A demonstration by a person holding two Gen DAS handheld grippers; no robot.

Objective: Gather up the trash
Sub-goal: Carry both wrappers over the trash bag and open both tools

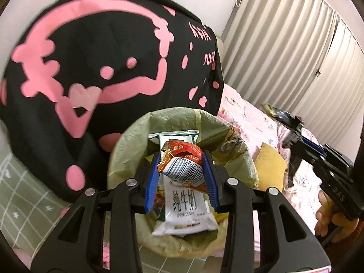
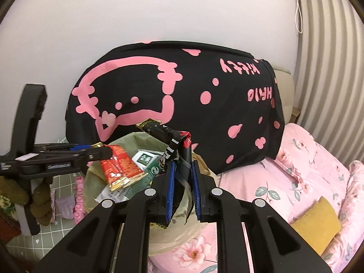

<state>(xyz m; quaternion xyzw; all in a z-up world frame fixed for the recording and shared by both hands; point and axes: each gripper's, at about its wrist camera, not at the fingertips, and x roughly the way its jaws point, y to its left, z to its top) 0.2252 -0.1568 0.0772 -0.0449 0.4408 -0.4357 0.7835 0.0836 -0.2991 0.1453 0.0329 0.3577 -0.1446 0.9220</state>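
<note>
My left gripper (image 1: 181, 159) is shut on a crumpled red snack wrapper with a barcode (image 1: 182, 170), held right over the bin (image 1: 127, 141), which is lined with a greenish bag. A white milk pouch (image 1: 182, 207) and other wrappers lie inside. My right gripper (image 2: 182, 165) is shut on a black wrapper (image 2: 173, 143) that hangs beside the bin's rim (image 2: 127, 141). The right wrist view shows the left gripper (image 2: 109, 152) at the left with the red wrapper (image 2: 120, 170). In the left wrist view the right gripper (image 1: 293, 127) is blurred at the right.
A black cloth with a pink cartoon print (image 1: 91, 56) hangs close behind the bin. A bed with pink floral bedding (image 2: 307, 170) and a yellow cushion (image 2: 316, 218) lies to the right, with curtains (image 1: 295, 45) beyond. A green checked cloth (image 1: 25, 193) is at the left.
</note>
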